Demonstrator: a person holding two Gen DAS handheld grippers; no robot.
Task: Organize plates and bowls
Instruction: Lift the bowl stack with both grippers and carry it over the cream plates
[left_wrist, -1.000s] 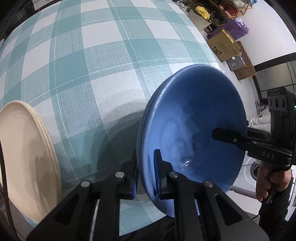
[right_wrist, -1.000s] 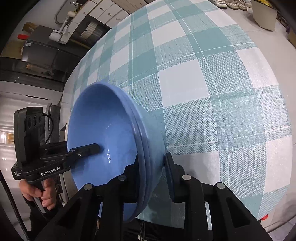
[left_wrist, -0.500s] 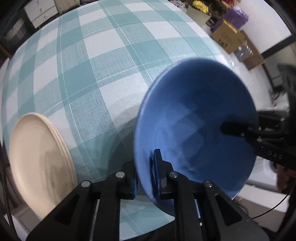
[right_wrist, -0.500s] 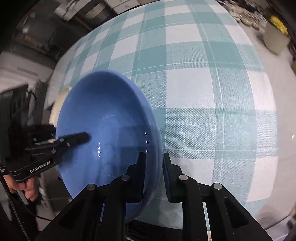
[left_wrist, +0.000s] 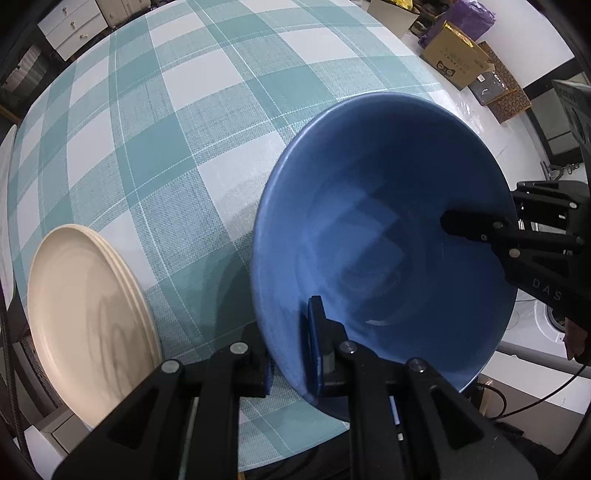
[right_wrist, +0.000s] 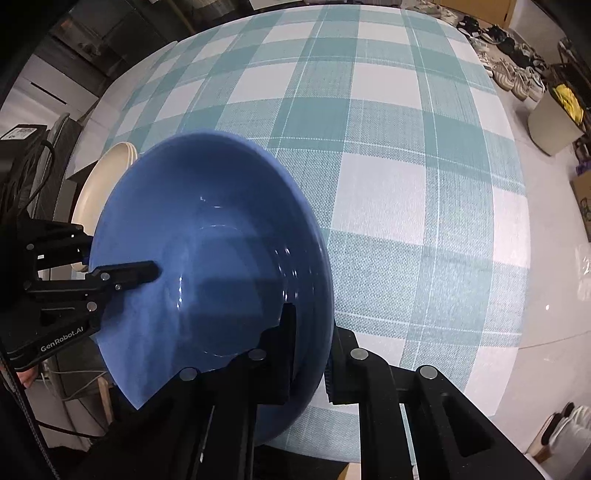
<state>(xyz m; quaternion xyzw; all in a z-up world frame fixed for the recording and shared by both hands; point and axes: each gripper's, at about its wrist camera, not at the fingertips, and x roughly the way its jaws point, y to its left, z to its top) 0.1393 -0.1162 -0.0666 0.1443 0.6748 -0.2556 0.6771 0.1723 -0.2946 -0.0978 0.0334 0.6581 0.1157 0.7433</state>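
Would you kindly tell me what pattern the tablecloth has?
The tablecloth is a teal-and-white check, clearest in the right wrist view.

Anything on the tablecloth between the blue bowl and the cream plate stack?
Nothing visible. Both claws, left and right, pinch the blue bowl by opposite rim edges; only bare checked tablecloth lies between it and the cream plate stack.

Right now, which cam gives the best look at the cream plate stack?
Left wrist view: the cream plate stack shows nearly whole on the checked tablecloth, with its layered rims readable. In the right wrist view only a sliver of the stack shows, behind the blue bowl.
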